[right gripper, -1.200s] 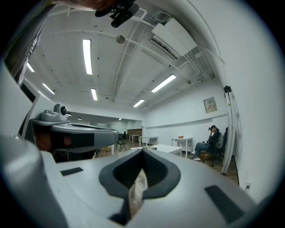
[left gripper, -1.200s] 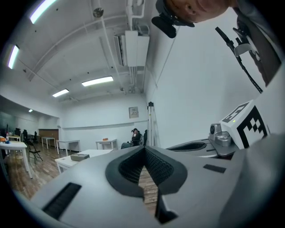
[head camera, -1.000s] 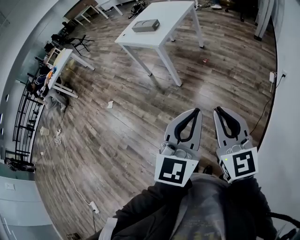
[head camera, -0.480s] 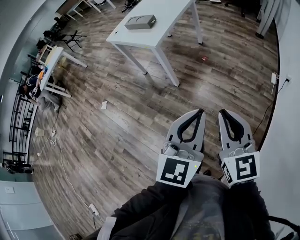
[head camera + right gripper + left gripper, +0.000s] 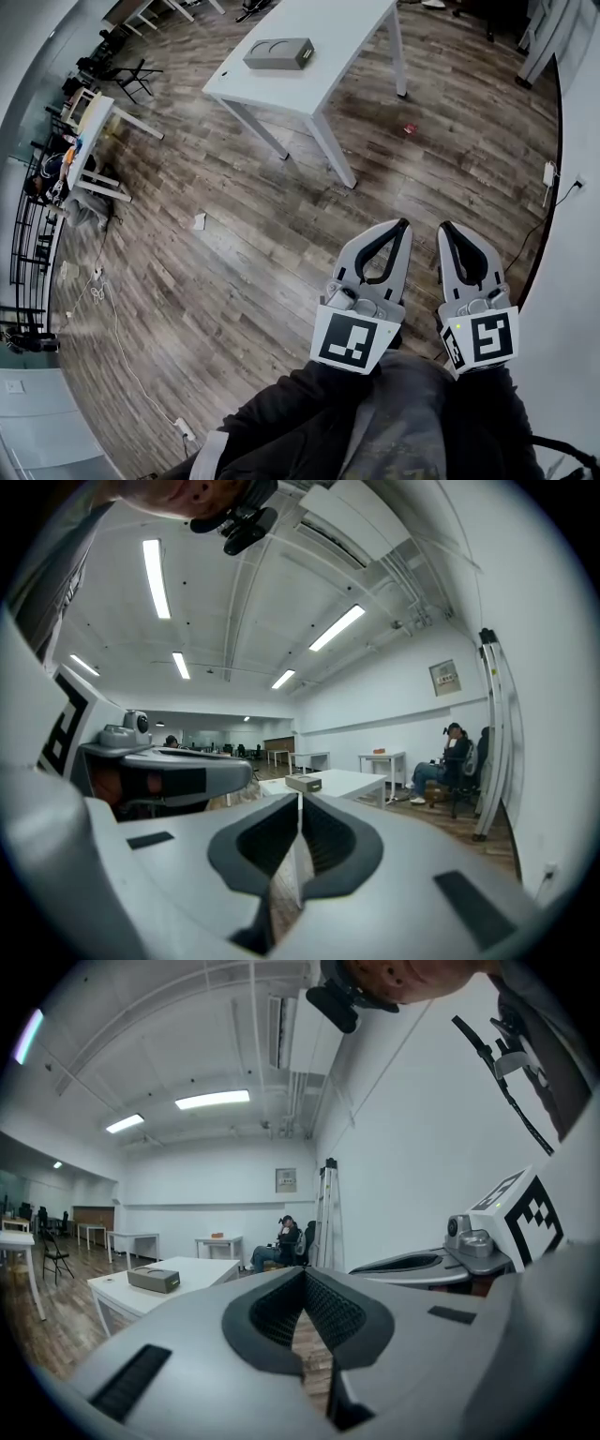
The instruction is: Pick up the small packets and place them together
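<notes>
The left gripper (image 5: 401, 226) has its jaws closed tip to tip, with nothing between them. The right gripper (image 5: 447, 227) is likewise closed and empty. Both are held side by side over the wood floor (image 5: 234, 281), pointing toward a white table (image 5: 323, 66) well ahead. A grey box (image 5: 278, 53) lies on the tabletop. A small red item (image 5: 409, 127) lies on the floor near a table leg; whether it is a packet cannot be told

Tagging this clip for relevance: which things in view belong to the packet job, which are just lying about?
Job: left gripper, right gripper, both shut and empty; no packets recognisable.
Lying about: white table, grey box on it, red scrap and white scrap on floor.
</notes>
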`<state>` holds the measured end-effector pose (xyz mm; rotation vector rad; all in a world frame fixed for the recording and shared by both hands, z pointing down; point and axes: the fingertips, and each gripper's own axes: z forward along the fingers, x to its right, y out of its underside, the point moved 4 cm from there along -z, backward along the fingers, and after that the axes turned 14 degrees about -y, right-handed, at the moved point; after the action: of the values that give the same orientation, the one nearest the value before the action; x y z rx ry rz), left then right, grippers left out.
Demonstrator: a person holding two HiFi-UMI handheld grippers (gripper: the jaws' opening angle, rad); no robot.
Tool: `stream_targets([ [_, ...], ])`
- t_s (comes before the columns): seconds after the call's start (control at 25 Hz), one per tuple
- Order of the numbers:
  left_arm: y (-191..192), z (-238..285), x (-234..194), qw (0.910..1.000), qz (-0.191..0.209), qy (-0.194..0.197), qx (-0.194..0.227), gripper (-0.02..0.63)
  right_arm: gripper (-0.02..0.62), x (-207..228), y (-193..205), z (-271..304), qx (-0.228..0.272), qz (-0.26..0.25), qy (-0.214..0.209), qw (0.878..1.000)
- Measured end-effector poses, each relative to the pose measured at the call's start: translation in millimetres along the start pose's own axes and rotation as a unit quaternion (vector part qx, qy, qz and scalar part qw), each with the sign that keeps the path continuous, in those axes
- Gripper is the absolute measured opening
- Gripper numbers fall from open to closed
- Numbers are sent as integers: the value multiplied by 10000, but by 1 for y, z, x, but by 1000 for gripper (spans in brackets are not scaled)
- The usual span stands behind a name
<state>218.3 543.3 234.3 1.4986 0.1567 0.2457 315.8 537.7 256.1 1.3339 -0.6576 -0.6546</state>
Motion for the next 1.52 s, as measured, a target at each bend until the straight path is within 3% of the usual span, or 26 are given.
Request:
stream_targets([
  [0.32, -12, 31, -11, 9996, -81, 149, 208, 3, 9, 22, -15, 14, 29, -193, 230, 9995],
  [0.64, -22, 70, 9, 9989, -50, 407, 247, 3, 9, 63, -25, 7, 122, -211, 535, 9983],
  [1.24, 7, 240, 82, 9960, 134, 683, -566, 3, 9, 234, 8, 23, 6, 450, 585, 9973],
  [1.52, 1, 305, 113, 9954, 202, 747, -557, 3, 9, 285, 9, 32, -23, 481, 321, 9983],
])
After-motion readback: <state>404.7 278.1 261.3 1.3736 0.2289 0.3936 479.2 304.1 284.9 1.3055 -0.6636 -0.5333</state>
